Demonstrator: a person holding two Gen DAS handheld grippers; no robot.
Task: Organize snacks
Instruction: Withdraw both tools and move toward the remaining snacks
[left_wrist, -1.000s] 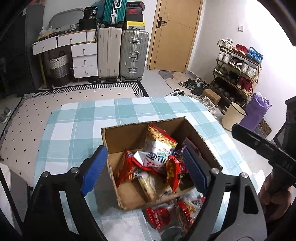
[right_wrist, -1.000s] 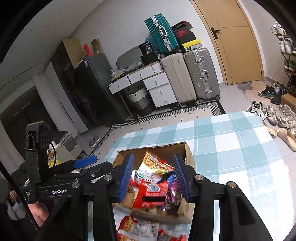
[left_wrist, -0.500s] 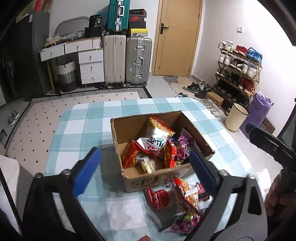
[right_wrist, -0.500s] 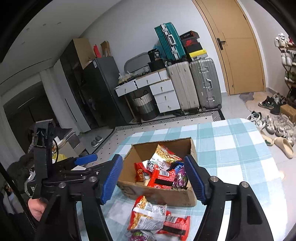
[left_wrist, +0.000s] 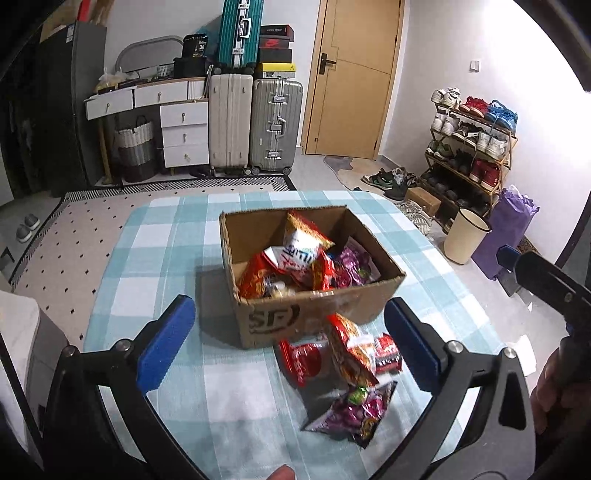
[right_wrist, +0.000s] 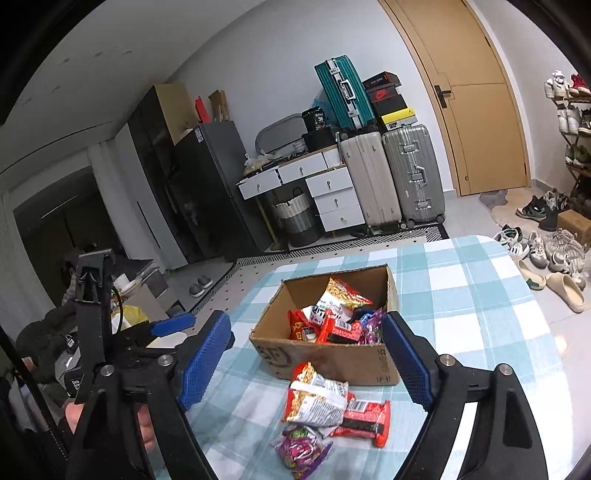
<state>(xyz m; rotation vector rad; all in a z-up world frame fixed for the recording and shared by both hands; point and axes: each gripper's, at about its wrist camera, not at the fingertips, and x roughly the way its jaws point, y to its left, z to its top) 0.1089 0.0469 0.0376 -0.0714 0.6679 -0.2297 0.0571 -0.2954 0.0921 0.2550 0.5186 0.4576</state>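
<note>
A brown cardboard box (left_wrist: 317, 315) (right_wrist: 332, 360) stands on the checked tablecloth and holds several snack packs (left_wrist: 303, 254) (right_wrist: 338, 314). Loose packs lie in front of it: a red and white chip bag (left_wrist: 351, 350) (right_wrist: 314, 395), a red pack (left_wrist: 301, 356) (right_wrist: 364, 421) and a purple pack (left_wrist: 354, 410) (right_wrist: 301, 448). My left gripper (left_wrist: 295, 347) is open and empty, held back from the box above the loose packs. My right gripper (right_wrist: 306, 362) is open and empty, also back from the box.
The table (left_wrist: 155, 266) has a blue and white checked cloth. Suitcases (left_wrist: 255, 125), a drawer unit (left_wrist: 181, 129) and a door (left_wrist: 354, 77) stand at the back. A shoe rack (left_wrist: 469, 147), a bin (left_wrist: 465, 240) and a purple bag (left_wrist: 509, 229) are right.
Both grippers have pulled back from over the box and opened wider. The loose packs in front of the box have come into full view.
</note>
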